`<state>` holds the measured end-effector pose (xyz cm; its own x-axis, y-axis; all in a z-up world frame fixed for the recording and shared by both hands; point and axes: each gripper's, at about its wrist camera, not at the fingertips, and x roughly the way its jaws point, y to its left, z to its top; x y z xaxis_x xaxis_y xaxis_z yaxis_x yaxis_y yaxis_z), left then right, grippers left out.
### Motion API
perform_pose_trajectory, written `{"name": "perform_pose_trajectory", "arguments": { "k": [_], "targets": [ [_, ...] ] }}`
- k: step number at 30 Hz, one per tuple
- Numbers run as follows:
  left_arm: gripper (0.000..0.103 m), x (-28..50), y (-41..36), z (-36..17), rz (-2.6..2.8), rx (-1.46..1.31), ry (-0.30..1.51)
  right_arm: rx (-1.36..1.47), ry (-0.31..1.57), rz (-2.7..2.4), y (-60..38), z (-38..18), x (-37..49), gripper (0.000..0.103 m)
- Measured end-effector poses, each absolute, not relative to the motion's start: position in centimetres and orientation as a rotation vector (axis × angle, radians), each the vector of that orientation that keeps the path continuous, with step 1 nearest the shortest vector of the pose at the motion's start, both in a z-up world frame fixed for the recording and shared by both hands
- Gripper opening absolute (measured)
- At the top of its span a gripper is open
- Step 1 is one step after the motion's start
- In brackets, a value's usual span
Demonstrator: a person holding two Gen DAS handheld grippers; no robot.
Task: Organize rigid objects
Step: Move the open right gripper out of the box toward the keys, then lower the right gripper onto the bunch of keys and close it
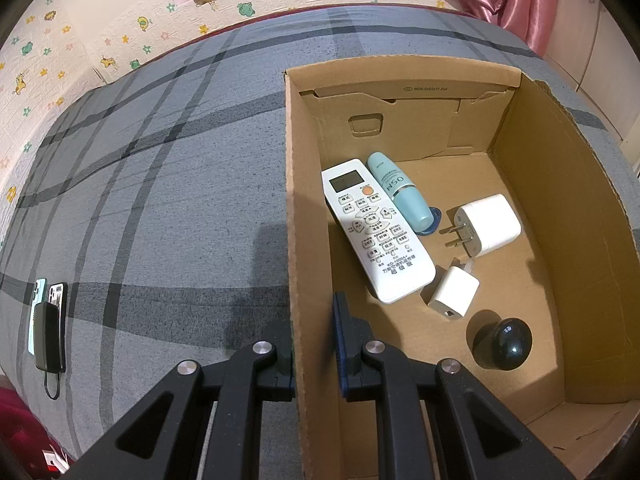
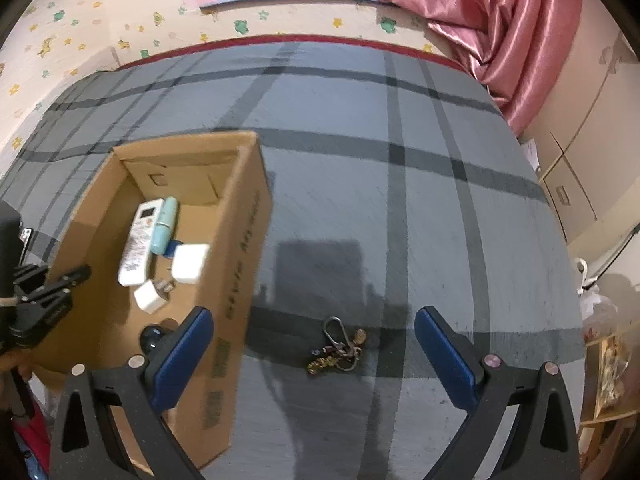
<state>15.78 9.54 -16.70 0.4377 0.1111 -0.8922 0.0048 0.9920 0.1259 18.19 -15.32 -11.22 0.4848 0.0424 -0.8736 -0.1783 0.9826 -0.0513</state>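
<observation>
My left gripper (image 1: 317,356) is shut on the left wall of an open cardboard box (image 1: 560,200), with one finger inside and one outside. In the box lie a white remote (image 1: 376,232), a teal bottle (image 1: 400,192), a large white charger (image 1: 486,224), a small white charger (image 1: 454,292) and a dark round knob (image 1: 502,344). My right gripper (image 2: 316,356) stands wide open over the grey plaid bed, to the right of the box (image 2: 240,248). A bunch of keys (image 2: 338,348) lies on the bedcover between its blue pads (image 2: 448,360), untouched.
Two phones and a black power bank (image 1: 48,320) lie on the bed's left side. The left gripper (image 2: 76,276) shows at the box's far wall in the right wrist view. A pink curtain (image 2: 500,20), a wardrobe (image 2: 580,168) and a cluttered shelf (image 2: 608,368) border the bed's right.
</observation>
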Motion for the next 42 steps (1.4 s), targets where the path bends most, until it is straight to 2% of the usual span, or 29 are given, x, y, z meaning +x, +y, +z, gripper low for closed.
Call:
{"name": "perform_pose_trajectory", "arguments": {
  "k": [29,42],
  "targets": [
    [0.015,15.9,9.3,-16.8,0.079,0.134,1.12,-0.107,1.237,0.025,-19.4,-24.3,21.4,0.103],
    [0.015,15.9,9.2,-16.9,0.081,0.135,1.118,-0.085,1.226,0.023,-19.6,-25.4,21.7,0.103]
  ]
}}
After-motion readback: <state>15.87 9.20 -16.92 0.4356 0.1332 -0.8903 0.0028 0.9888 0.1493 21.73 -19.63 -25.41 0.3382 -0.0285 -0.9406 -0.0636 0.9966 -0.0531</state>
